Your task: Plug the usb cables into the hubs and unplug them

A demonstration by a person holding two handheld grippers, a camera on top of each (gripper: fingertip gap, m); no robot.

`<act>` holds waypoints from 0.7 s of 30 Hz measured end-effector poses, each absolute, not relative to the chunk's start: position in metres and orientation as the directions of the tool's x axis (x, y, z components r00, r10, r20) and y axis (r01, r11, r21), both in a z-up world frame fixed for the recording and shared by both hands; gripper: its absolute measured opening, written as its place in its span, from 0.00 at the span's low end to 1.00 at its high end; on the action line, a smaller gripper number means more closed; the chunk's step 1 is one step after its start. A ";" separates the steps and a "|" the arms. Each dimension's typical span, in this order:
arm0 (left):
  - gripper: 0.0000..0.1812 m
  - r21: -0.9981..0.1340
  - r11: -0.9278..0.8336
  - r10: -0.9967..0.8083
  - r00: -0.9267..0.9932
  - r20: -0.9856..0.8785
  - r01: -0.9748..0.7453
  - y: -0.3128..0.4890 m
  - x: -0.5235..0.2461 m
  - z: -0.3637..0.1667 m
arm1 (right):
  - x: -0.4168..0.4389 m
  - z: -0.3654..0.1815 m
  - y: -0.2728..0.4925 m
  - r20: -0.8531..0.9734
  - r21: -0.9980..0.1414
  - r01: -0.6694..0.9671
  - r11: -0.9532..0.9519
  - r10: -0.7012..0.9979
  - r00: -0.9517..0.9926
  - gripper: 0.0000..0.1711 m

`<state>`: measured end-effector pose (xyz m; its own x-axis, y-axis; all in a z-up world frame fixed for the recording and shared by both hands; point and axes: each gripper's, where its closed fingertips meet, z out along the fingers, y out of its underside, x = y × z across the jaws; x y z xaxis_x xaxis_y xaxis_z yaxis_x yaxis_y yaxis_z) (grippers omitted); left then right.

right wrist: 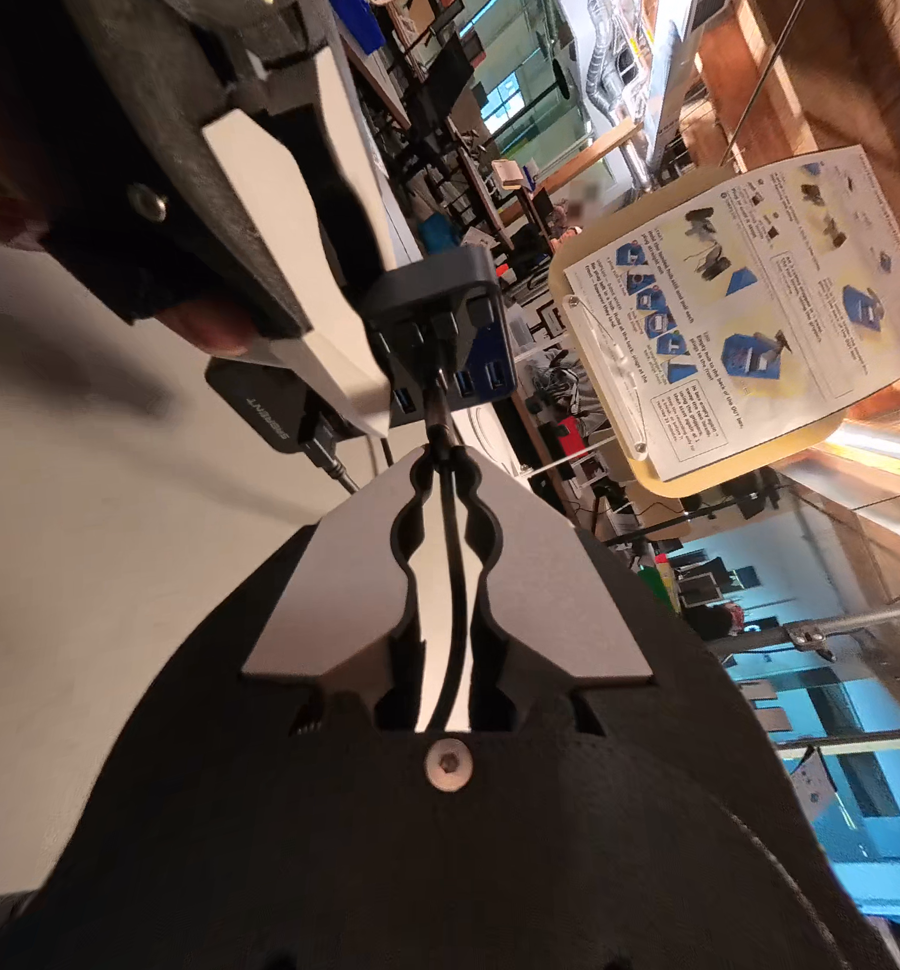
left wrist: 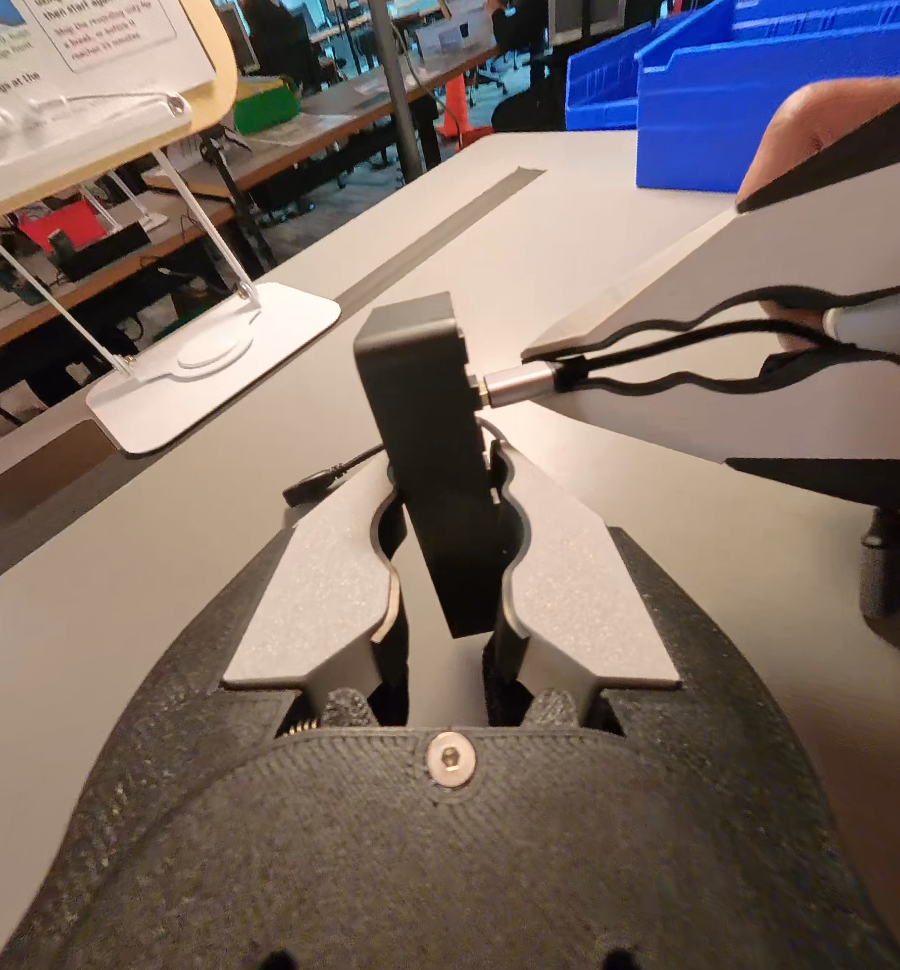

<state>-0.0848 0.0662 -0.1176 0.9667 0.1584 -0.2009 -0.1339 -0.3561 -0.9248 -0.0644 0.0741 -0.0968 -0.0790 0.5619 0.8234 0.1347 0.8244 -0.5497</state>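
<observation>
Left gripper (left wrist: 445, 530) clamps the black hub (left wrist: 427, 446), right gripper (left wrist: 563, 375) pinching the silver plug (left wrist: 521, 386); off-axis force could jam it.

Plug tip (left wrist: 475, 389) hidden — perhaps inside hub (left wrist: 427, 420).

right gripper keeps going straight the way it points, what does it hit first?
The black hub that the left gripper holds upright. The right gripper is shut on a silver plug whose tip is already at the hub's side face, so the plug would meet it first, likely at a port.
</observation>
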 end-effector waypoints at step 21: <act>0.18 -0.901 -0.239 0.234 0.879 -0.416 -0.363 0.065 -0.083 -0.089 | -0.053 -0.092 0.063 0.218 -0.936 0.204 0.287 0.927 -0.305 0.05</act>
